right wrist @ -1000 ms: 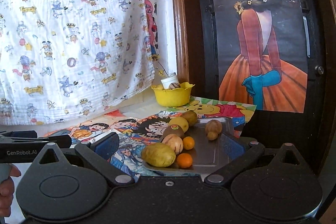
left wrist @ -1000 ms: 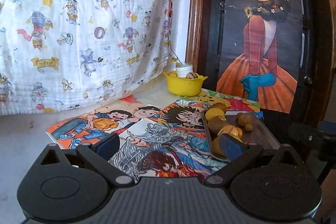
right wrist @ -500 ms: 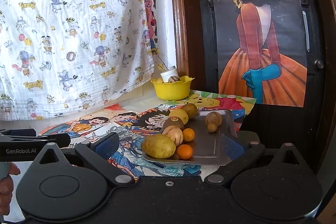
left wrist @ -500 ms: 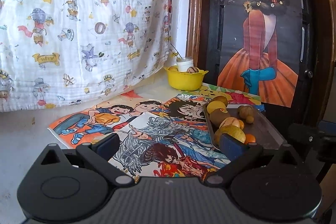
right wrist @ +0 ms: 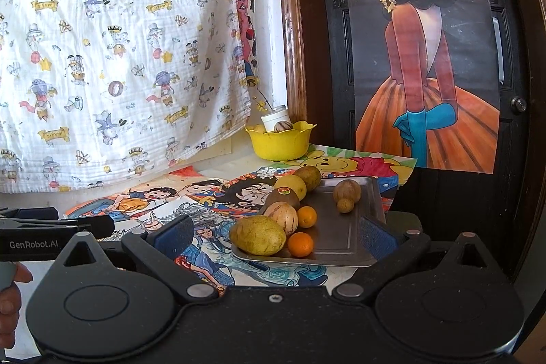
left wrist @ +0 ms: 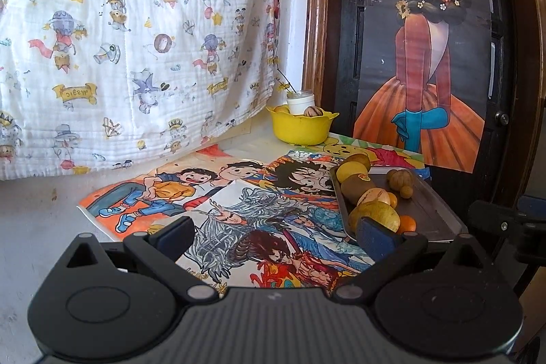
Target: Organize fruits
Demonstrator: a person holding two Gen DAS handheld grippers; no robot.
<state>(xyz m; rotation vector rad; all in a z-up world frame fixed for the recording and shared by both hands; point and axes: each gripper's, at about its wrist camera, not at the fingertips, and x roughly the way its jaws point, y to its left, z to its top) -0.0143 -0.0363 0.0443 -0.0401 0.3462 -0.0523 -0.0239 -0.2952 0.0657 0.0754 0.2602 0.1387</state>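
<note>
Early stage, by the look of it. Metal tray (right wrist: 344, 237) on desk (left wrist: 37, 210) holds most of fruit: large yellow-green fruit (right wrist: 257, 235) at near corner, two small oranges (right wrist: 300, 244), striped pale fruit (right wrist: 281, 215), kiwi (right wrist: 282, 196), lemon (right wrist: 291, 186), brown pair (right wrist: 346, 193) apart at far side. Yellow bowl (right wrist: 279, 142) at back already contains striped fruit, yellow one, plus white jar. Left hand-held gripper (left wrist: 274, 236) spread wide, empty, above cartoon posters. Right hand-held gripper (right wrist: 274, 237) likewise spread, empty, facing tray's near edge. Most sorting apparently left.
</note>
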